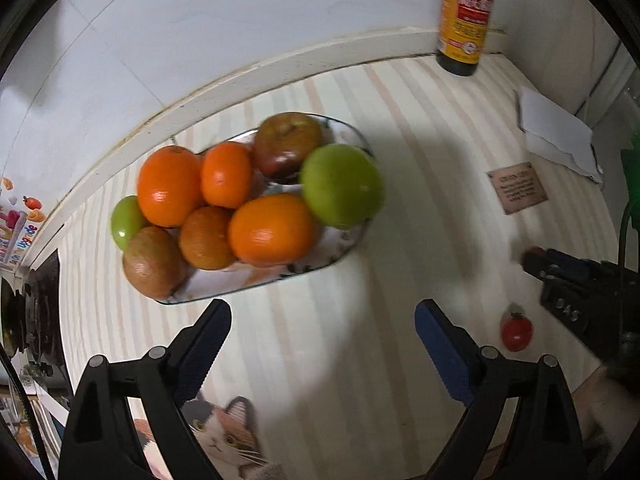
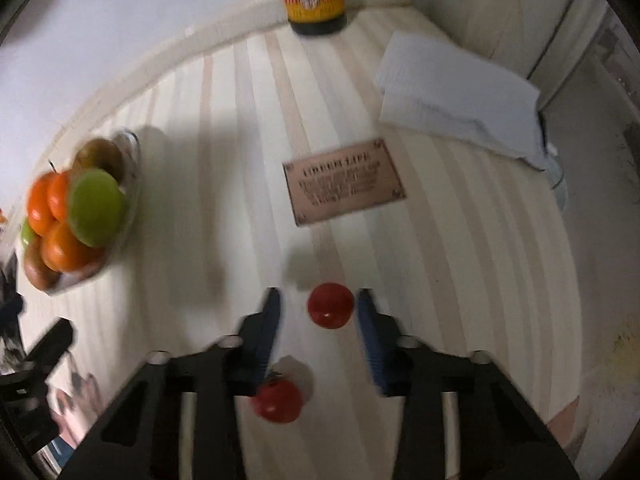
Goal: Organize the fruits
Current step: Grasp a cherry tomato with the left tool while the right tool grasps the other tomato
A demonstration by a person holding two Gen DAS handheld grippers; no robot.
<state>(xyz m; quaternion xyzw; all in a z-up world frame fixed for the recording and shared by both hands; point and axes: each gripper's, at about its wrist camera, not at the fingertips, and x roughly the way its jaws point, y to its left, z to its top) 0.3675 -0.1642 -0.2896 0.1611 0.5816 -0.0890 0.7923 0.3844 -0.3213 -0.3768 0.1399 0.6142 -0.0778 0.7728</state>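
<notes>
Left gripper point(image 1: 320, 312): jaws wide apart with nothing between them, pointing down at the striped surface point(image 1: 420, 208) just in front of the plate.
Right gripper point(image 2: 319, 293): jaws partly apart around a small red tomato point(image 2: 330, 305); the right pad is just beside it and a gap shows on the left side, so no clamp is visible.
Second tomato point(image 2: 278, 400): lies on the surface beneath the right gripper, close to its left finger, with a green stem on top.
Plate point(image 1: 352, 240): glass, near the wall, piled with fruit.
Fruit on the plate: several oranges point(image 1: 272, 229), a large green apple point(image 1: 341, 186) at the right end, a smaller green one point(image 1: 126, 222) at the left end, and brownish fruits at the front left and back.
Dark bottle point(image 1: 466, 16): upright by the wall, with a yellow and red label.
White paper point(image 2: 456, 92): lies in the far right corner.
Brown card point(image 2: 344, 180): flat on the surface, between the paper and the tomatoes; its print is too blurred to read.
</notes>
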